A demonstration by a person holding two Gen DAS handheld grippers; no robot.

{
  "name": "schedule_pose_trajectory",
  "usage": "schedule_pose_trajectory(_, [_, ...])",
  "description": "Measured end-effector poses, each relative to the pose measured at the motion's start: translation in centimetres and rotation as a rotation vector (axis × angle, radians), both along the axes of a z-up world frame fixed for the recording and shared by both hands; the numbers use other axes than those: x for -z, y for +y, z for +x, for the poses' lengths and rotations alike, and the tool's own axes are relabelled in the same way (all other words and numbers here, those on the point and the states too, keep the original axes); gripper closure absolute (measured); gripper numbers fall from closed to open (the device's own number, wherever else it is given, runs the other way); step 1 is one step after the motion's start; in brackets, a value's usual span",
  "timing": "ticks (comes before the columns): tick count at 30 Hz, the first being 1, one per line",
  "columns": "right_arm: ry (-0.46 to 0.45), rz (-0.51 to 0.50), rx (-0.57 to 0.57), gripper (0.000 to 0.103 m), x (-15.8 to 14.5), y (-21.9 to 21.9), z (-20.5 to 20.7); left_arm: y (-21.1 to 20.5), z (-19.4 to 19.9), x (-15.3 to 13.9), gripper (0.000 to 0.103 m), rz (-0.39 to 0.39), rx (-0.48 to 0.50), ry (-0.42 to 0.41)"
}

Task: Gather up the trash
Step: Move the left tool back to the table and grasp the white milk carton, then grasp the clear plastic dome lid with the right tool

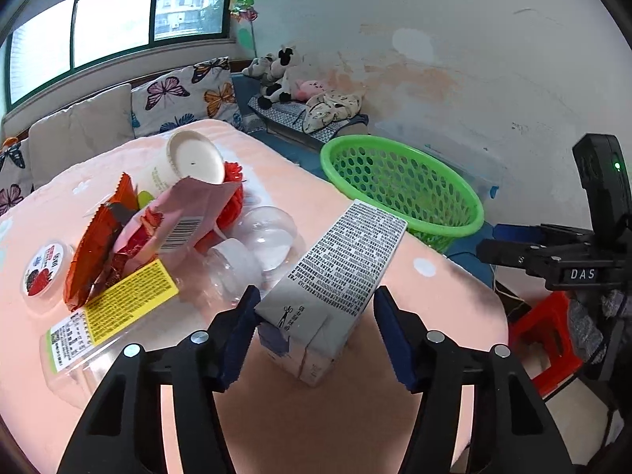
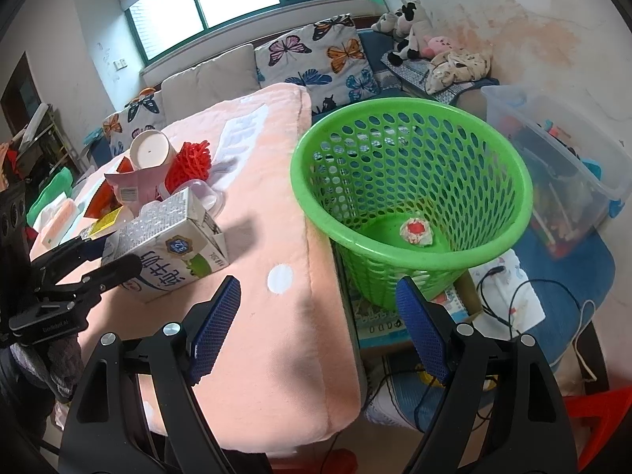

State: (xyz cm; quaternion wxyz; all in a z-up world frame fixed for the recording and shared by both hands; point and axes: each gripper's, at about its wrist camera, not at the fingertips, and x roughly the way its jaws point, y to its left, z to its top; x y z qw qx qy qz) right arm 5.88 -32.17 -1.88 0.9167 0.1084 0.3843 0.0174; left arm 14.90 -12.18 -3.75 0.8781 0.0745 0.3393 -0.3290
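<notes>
A grey-and-white milk carton (image 1: 335,268) lies on the pink-covered table (image 1: 316,426) between the blue pads of my left gripper (image 1: 316,316). The left pad touches its near corner and the right pad meets its right edge. In the right wrist view the same carton (image 2: 173,245) sits between the left gripper's (image 2: 110,252) black fingers. My right gripper (image 2: 316,316) stands open and empty over the table's right edge, just in front of the green basket (image 2: 395,103). A crumpled red-and-white wrapper (image 2: 414,231) lies in the basket.
Left of the carton is a pile: paper cup (image 1: 193,158), pink wrapper (image 1: 177,221), orange wrapper (image 1: 94,252), clear plastic tubs (image 1: 260,237), a yellow-labelled box (image 1: 118,308). A red stool (image 1: 549,339), a clear storage bin (image 2: 553,166) and cables (image 2: 505,300) are on the floor right of the table.
</notes>
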Motion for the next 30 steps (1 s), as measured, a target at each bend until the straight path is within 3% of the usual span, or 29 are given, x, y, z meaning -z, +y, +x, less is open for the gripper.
schedule_pose_trajectory(13, [-0.016, 0.011, -0.050, 0.022, -0.9, 0.7, 0.7, 2.1, -1.8, -1.6, 0.055, -0.080, -0.067, 0.010])
schedule_pose_trajectory(22, [-0.019, -0.004, -0.164, 0.026, -1.0, 3.3, 4.0, 4.7, -3.5, -4.6, 0.055, -0.045, -0.090, -0.012])
schedule_pose_trajectory(30, [-0.007, 0.001, -0.283, 0.033, -0.2, 6.1, 7.9, 7.6, -3.7, -4.7, 0.055, 0.007, -0.121, 0.021])
